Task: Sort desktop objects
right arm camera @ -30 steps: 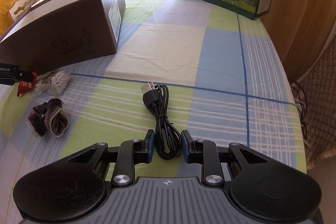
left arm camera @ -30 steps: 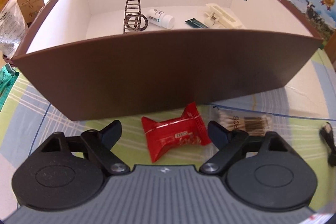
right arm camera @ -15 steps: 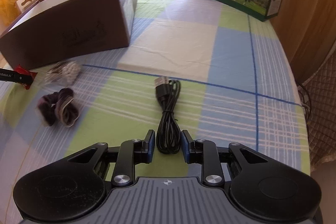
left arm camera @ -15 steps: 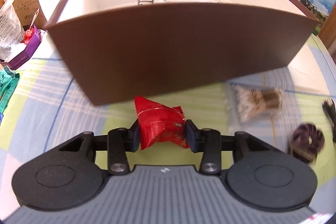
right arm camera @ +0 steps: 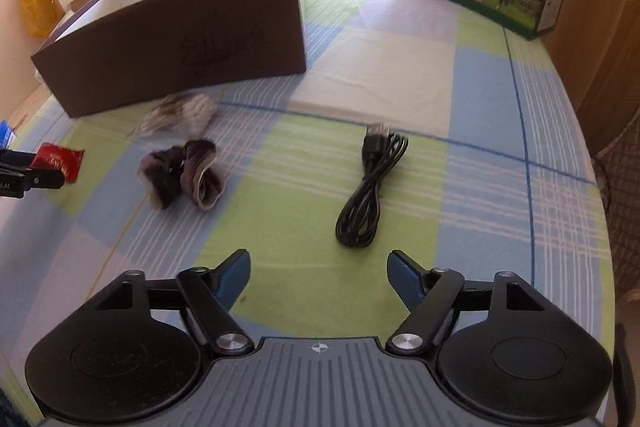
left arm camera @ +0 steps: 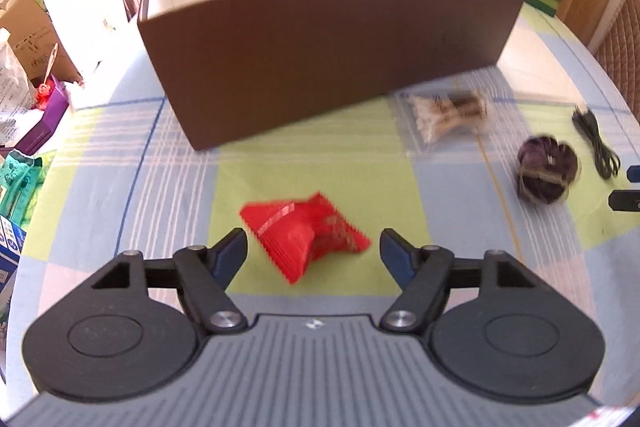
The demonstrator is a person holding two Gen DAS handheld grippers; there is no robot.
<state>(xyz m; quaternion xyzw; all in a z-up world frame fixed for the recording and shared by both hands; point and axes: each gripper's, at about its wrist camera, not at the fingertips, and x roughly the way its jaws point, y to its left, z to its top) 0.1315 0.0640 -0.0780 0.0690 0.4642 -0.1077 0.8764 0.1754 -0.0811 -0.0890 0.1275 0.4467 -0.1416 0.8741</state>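
Here, from the left wrist, the left tool (left arm camera: 312, 251) gapes wide, empty, a crinkled red foil snack packet (left arm camera: 302, 233) on the checked desk (left arm camera: 160, 187) between its tips. From the right wrist, the right tool (right arm camera: 318, 273) also stands spread; a coiled black USB cable (right arm camera: 370, 183) lies just ahead, running lengthwise away.

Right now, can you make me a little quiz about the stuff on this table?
1. True or false: the red packet lies inside the brown box.
2. The left gripper is: A open, B shut on the packet.
3. Fill in: the thing nearest the right gripper is the black ____.

Key: 1 false, it lies on the tablecloth in front of the box. 2 A. 3 cable.
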